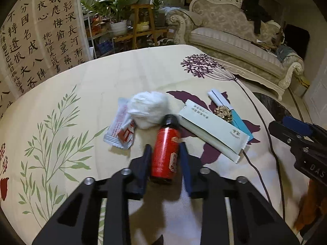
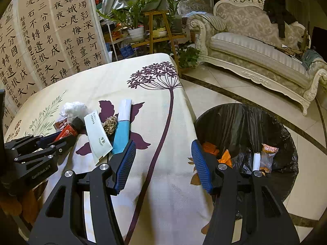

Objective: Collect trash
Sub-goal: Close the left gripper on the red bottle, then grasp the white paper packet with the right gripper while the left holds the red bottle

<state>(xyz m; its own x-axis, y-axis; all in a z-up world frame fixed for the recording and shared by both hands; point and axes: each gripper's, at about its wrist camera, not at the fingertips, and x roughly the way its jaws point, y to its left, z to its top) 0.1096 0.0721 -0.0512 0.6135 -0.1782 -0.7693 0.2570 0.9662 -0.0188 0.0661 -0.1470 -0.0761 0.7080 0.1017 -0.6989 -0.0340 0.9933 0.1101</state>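
Red bottle (image 1: 165,155) lies on the table (image 1: 122,75), clamped between the left gripper (image 1: 166,153) jaws. Just beyond it sit a tissue wad (image 1: 148,109), wrapper (image 1: 120,129) and packet (image 1: 214,130) on the flowered cloth. The right gripper (image 2: 163,159) jaws stand half open and empty, above the table edge beside a black-lined bin (image 2: 245,126); a sofa (image 2: 255,47) stands behind.

Dim indoor light, soft shadows, strong fisheye bending, dark corners.
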